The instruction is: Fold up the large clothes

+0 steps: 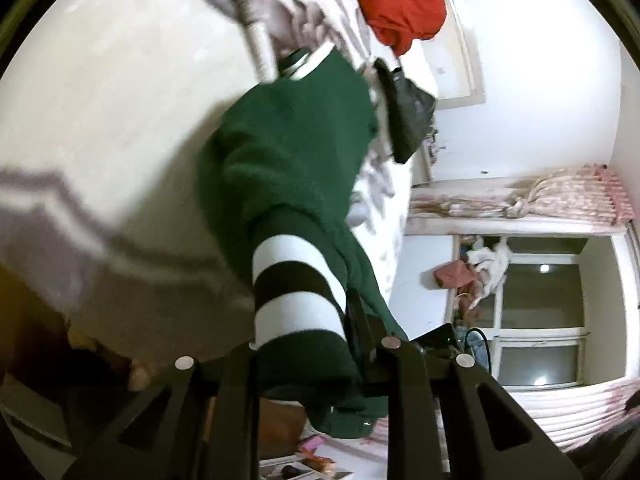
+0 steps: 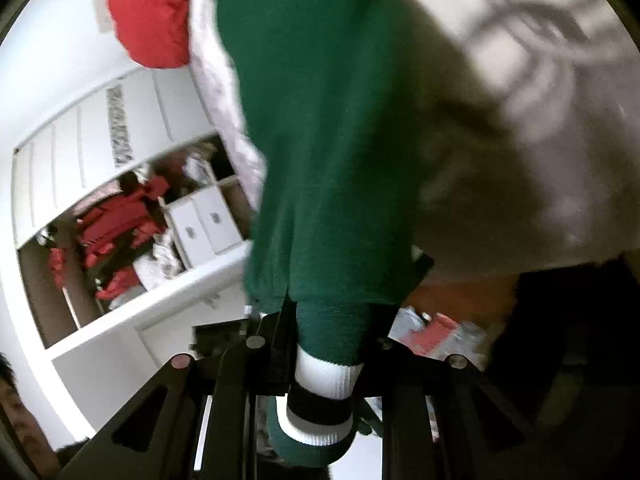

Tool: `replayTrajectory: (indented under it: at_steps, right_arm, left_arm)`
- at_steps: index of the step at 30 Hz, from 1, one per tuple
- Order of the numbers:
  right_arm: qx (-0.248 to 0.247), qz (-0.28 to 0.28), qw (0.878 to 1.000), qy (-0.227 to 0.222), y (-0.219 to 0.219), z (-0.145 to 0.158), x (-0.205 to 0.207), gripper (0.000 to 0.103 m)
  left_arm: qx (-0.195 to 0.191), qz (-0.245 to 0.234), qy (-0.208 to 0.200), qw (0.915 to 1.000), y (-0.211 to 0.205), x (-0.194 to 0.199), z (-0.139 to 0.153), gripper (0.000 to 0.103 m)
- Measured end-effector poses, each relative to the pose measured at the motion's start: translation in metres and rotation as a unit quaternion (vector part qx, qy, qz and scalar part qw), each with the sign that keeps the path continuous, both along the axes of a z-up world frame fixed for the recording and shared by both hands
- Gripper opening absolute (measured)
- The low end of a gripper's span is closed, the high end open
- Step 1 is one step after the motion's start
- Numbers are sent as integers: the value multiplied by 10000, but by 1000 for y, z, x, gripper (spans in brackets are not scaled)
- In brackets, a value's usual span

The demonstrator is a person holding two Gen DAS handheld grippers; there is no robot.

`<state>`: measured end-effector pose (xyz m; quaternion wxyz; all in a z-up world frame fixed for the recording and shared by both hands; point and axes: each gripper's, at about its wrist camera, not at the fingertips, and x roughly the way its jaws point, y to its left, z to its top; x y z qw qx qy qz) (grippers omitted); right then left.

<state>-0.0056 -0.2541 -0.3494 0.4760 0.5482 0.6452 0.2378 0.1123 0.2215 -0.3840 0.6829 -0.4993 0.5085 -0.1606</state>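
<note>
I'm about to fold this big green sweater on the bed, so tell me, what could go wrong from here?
1. Both tongs, left and right, pinch only the striped cuff ends of the green sweater; the hanging weight could pull a cuff free.
2. The body hangs bunched between the cuffs, so it may land creased on the bed.
3. The black item lies close beside the sweater and might get dragged along.

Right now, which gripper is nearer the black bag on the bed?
Left, probably. From the left gripper, the black bag lies just beyond the green sweater, up and right. From the right gripper, only a dark sliver at the top edge might be it.
</note>
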Motion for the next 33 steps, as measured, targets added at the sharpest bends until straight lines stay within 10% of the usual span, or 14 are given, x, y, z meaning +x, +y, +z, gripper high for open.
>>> replayTrajectory:
  at_steps: [12,19,27,33]
  right_arm:
    - [-156,-787,9948,-623,-18,69,208,20]
    - [-359,-1052,9934,-283,-37,-4,351,19]
    - [131,-1044,9887,1066,-27,-129,426,32]
    - [1121,-1383,9824,571,-36,-119,462,62]
  left_arm:
    - [58,-288,-1023,9943,-25,200,44,18]
    - [354,-442,-1134,9919,-53,313,-2,17]
    - [656,-340,20,9973,-58,387,-97,18]
    - [65,104,206,9997,-38,385,-98,37]
